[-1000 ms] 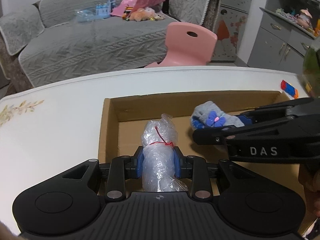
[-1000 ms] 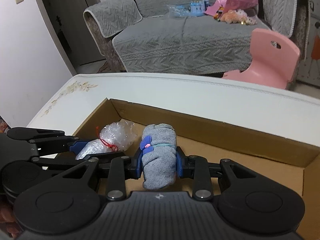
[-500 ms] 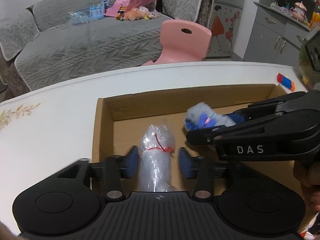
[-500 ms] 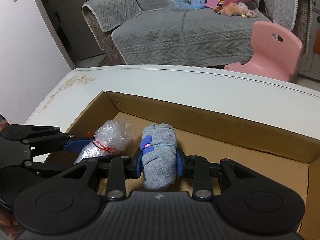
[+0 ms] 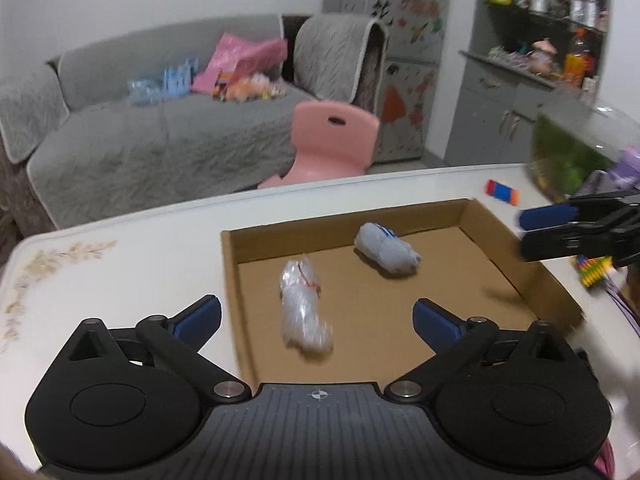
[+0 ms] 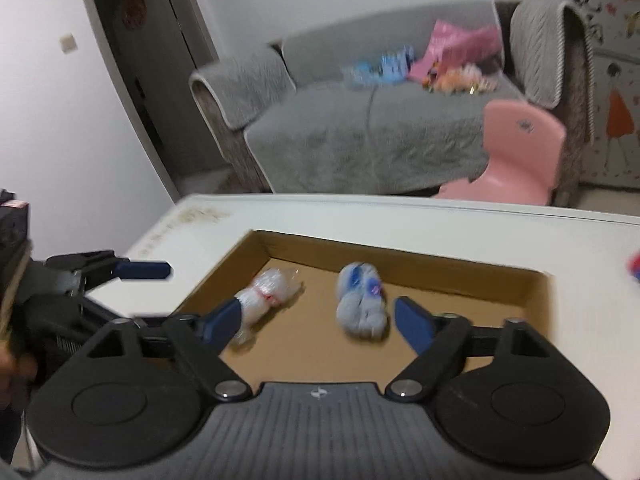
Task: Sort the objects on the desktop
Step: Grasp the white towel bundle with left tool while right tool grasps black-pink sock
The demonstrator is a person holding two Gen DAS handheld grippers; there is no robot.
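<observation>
With both bundles lying loose in the shallow brown cardboard tray (image 5: pixel 496 264), you are at the end of a drop-off. Your left tongs (image 5: pixel 316 316) have just been opening and stand released, nothing between the jaws; likewise the right tongs (image 6: pixel 316 320). The clear plastic bag tied with red string (image 5: pixel 304 308) rests near the rolled grey sock with blue trim (image 5: pixel 386 250), apart. Next: probably the orange-and-blue toy block (image 5: pixel 502 192) on the white tabletop (image 5: pixel 120 280); approach it open-jawed.
</observation>
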